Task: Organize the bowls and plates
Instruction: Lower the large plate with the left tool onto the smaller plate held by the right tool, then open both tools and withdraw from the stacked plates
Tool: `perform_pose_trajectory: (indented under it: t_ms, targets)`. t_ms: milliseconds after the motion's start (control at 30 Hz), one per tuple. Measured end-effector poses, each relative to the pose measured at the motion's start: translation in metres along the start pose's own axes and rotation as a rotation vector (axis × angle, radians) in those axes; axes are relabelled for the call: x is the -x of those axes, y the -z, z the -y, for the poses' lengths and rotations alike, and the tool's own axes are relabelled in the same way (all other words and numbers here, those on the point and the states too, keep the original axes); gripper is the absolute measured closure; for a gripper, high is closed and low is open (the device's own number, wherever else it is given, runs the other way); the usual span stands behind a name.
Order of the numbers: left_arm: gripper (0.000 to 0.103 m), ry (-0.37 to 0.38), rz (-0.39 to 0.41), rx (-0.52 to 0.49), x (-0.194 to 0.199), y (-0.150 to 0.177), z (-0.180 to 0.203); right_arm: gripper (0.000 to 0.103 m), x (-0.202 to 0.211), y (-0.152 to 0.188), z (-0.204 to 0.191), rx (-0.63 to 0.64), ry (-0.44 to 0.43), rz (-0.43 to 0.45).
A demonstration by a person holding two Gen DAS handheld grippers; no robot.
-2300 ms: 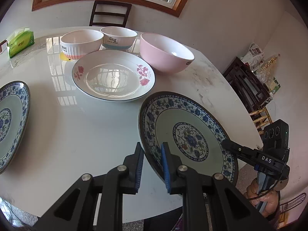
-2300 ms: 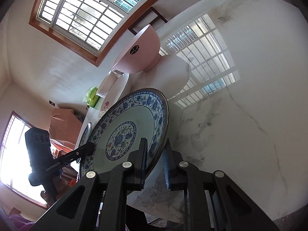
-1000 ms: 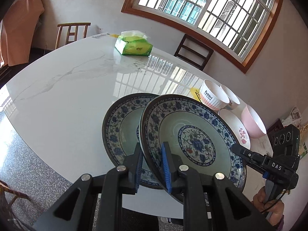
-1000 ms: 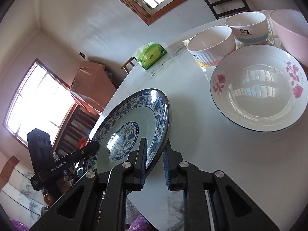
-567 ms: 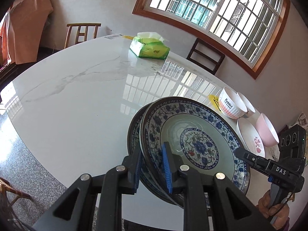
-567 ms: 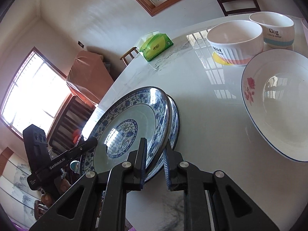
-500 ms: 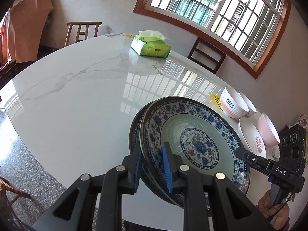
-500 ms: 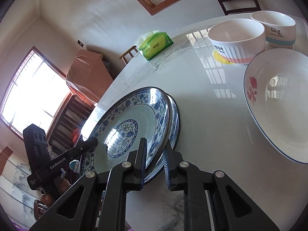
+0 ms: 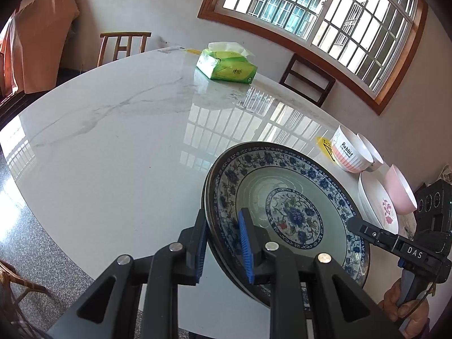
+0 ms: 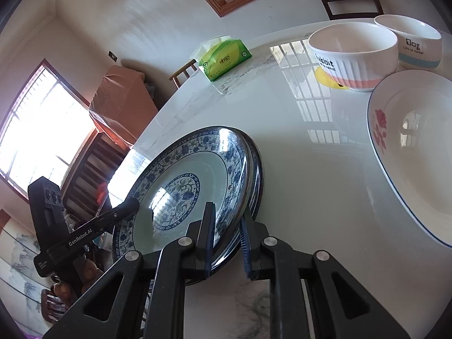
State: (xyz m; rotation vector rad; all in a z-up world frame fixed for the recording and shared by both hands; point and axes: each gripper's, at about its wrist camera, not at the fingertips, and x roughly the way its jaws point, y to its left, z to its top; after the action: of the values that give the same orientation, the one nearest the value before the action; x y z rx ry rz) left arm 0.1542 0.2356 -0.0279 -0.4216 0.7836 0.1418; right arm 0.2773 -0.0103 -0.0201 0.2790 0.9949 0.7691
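Observation:
A blue-patterned plate (image 9: 291, 214) rests on top of a second matching plate (image 10: 255, 175) near the table's front edge. My left gripper (image 9: 223, 245) straddles the plates' near rim, jaws slightly spread. My right gripper (image 10: 226, 238) straddles the opposite rim of the top plate (image 10: 180, 192), jaws also slightly spread. A white plate with red flowers (image 10: 412, 147), a Rabbit bowl (image 10: 353, 56), a Dog bowl (image 10: 409, 42) and a pink bowl (image 9: 401, 190) stand further along the table.
A green tissue pack (image 9: 226, 66) lies at the far side of the white marble table (image 9: 113, 147). Wooden chairs (image 9: 308, 80) stand behind it under the window. The table's front edge runs just below the plates.
The held plate travelled left across the table and came down onto the second blue plate. Both grippers' jaws have widened a little around the rim.

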Motion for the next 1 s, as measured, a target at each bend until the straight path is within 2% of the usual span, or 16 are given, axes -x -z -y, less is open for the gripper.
perform_pose_trajectory:
  t_ms: [367, 633, 733, 833, 867, 1000]
  targets:
    - [0.077, -0.030, -0.009, -0.036, -0.009, 0.006, 0.003, 0.082, 0.000, 0.002, -0.015, 0.089, 0.086, 0.023]
    - [0.075, -0.081, 0.070, -0.109, 0.003, 0.005, 0.015, 0.074, 0.000, 0.005, -0.030, 0.192, 0.179, 0.058]
    - [0.075, -0.084, 0.078, -0.115, 0.005, 0.005, 0.017, 0.068, -0.001, 0.008, -0.037, 0.233, 0.206, 0.070]
    - [0.075, -0.090, 0.075, -0.122, 0.004, 0.008, 0.018, 0.043, 0.001, 0.014, -0.051, 0.329, 0.305, 0.112]
    - [0.075, -0.092, 0.072, -0.120, 0.004, 0.008, 0.019, 0.040, 0.002, 0.015, -0.057, 0.367, 0.334, 0.128]
    - [0.075, -0.070, 0.072, -0.112, 0.008, 0.009, 0.022, 0.039, 0.011, 0.018, -0.070, 0.445, 0.397, 0.187]
